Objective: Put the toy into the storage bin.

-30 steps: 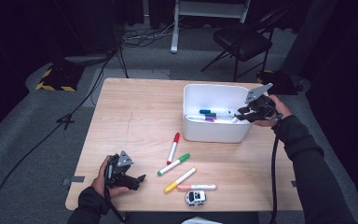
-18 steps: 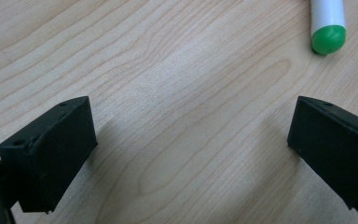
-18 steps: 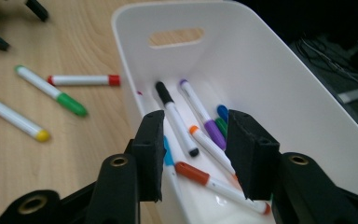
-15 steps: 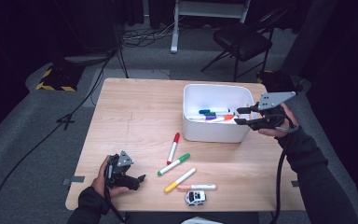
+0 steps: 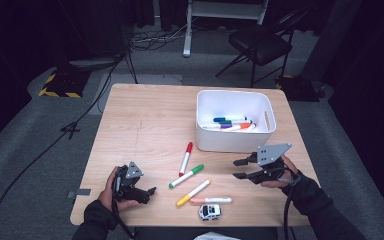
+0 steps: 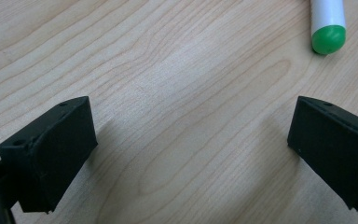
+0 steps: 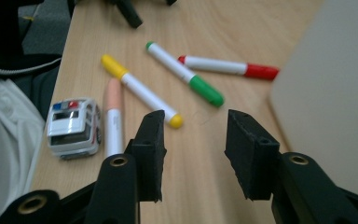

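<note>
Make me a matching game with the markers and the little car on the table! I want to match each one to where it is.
Things:
1. orange marker
2. red marker
3. toy police car
4. green marker

Places:
A. at the table's near edge, just below the peach marker
B. inside the white bin
C. on the table between the red marker and the yellow marker
D. on the table, nearest the front wall of the white bin

Pairs: 1-B, 2-D, 3-A, 4-C
</note>
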Tool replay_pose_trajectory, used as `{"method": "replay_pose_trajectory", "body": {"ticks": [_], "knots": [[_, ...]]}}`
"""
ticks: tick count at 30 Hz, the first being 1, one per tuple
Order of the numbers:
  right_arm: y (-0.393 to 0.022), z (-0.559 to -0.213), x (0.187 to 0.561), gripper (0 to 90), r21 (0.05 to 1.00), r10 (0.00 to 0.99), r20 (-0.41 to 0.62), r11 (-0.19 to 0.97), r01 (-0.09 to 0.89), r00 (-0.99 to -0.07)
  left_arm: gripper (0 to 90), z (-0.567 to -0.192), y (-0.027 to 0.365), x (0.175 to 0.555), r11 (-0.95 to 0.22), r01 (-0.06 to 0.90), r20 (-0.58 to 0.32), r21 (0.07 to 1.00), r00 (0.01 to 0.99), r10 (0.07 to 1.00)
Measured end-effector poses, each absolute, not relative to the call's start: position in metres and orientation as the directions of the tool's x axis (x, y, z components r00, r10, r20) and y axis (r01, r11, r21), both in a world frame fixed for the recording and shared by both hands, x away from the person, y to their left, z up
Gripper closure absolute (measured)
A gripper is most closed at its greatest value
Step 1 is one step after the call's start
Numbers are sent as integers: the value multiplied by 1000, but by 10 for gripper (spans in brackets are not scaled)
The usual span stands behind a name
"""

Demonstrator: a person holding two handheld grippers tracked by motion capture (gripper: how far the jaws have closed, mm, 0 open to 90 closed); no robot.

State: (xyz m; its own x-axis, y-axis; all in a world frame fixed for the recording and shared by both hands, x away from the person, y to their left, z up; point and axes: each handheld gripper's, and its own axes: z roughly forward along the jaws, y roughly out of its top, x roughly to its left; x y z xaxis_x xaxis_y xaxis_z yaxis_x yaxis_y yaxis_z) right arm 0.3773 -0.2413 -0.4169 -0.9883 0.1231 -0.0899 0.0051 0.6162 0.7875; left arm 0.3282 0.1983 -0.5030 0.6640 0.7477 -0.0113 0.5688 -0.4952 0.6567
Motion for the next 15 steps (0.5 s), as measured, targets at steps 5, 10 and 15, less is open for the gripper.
{"method": "replay_pose_trajectory", "body": {"ticks": [5, 10, 15], "knots": [[-232, -448, 364, 600, 777, 94, -47, 629, 23, -994, 12, -503, 198, 328, -495, 569, -11, 657, 664, 748], [-210, -462, 367, 600, 762, 72, -58, 648, 2, -996, 12, -503, 198, 328, -495, 569, -11, 657, 664, 748], [-187, -462, 380, 603, 780, 64, -67, 626, -13, -996, 13, -503, 198, 328, -496, 569, -11, 657, 664, 748]]}}
